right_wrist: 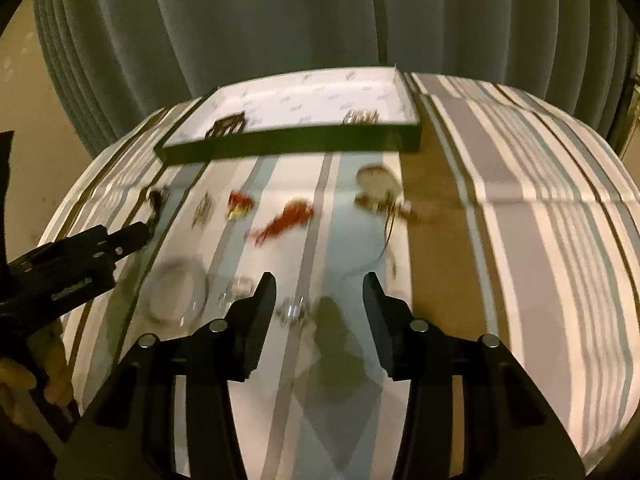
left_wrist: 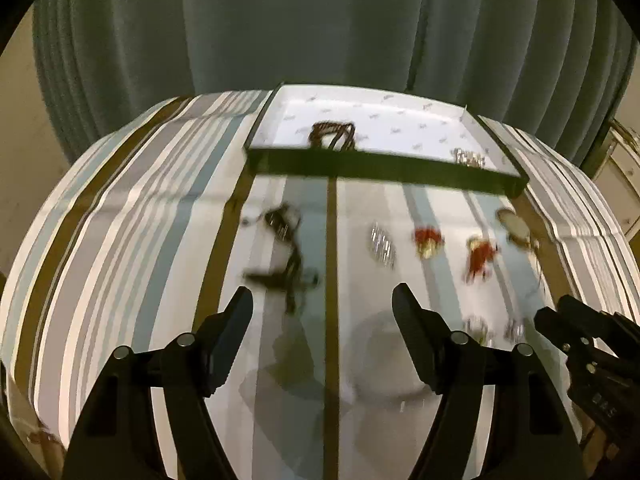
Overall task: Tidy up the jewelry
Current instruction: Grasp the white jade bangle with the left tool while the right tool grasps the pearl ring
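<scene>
My left gripper [left_wrist: 322,292] hangs open over the striped cloth with nothing between its fingers. Just beyond it lies a dark tangled necklace [left_wrist: 286,248]. A silver earring [left_wrist: 382,244], two red pieces [left_wrist: 428,240] [left_wrist: 480,258] and a round gold pendant [left_wrist: 516,226] lie in a row to its right. My right gripper [right_wrist: 319,278] is open and empty too, above small silver pieces [right_wrist: 292,310], with a clear bangle [right_wrist: 176,296] to its left. The black tray [left_wrist: 384,168] with white lining at the back holds a dark beaded necklace [left_wrist: 332,134] and a silver piece [left_wrist: 468,158].
A grey-green curtain [left_wrist: 320,20] hangs behind the table. The striped tablecloth [right_wrist: 540,240] stretches wide to the right of the jewelry. A person's hand [right_wrist: 24,376] holds the left gripper at the left edge of the right wrist view. Both views are blurred.
</scene>
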Tool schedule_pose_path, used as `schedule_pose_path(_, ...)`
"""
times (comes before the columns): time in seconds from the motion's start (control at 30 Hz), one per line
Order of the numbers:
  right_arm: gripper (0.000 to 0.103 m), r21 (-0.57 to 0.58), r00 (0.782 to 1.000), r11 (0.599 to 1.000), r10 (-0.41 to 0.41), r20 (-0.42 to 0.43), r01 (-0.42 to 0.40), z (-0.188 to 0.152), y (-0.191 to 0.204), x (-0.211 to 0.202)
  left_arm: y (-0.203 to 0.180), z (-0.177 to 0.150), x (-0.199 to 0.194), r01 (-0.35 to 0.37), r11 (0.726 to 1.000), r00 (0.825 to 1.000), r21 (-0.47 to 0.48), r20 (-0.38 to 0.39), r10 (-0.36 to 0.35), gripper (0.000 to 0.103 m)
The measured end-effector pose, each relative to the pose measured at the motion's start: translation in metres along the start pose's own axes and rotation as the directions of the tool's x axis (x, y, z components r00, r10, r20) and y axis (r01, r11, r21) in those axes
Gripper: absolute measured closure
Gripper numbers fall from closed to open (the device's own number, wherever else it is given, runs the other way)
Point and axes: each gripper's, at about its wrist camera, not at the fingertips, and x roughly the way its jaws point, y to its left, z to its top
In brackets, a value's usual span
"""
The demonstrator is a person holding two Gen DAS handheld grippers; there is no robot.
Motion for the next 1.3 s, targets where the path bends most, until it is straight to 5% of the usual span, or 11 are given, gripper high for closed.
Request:
schedule_pose_path(0.2,0.065,-0.02,1.0,1.0,0.009,-0.022,-0.009,-0.015,0.012,0.004,0.006,-0.027,-0.002,-0.014,1.0,0.999,-0.015,-0.037,0.014,0.032)
schedule_pose_path(0.73,0.081,-0.096,0.998,0.994,-0.06,-0.021,0.058,-0.017,0.022,0.019,0.005,-0.027,-0.004,-0.017,1.0,0.999,-0.006,-0.032,0.017,0.032)
schedule_pose_path(1.3,0.082,-0.049,0.999,0.998,-0.049,-0.003,0.049,-0.019,0.003,0.009,-0.022,-0.03,-0.004,0.052,0.998,0.998,0.044,-0.027,-0.051,0.023)
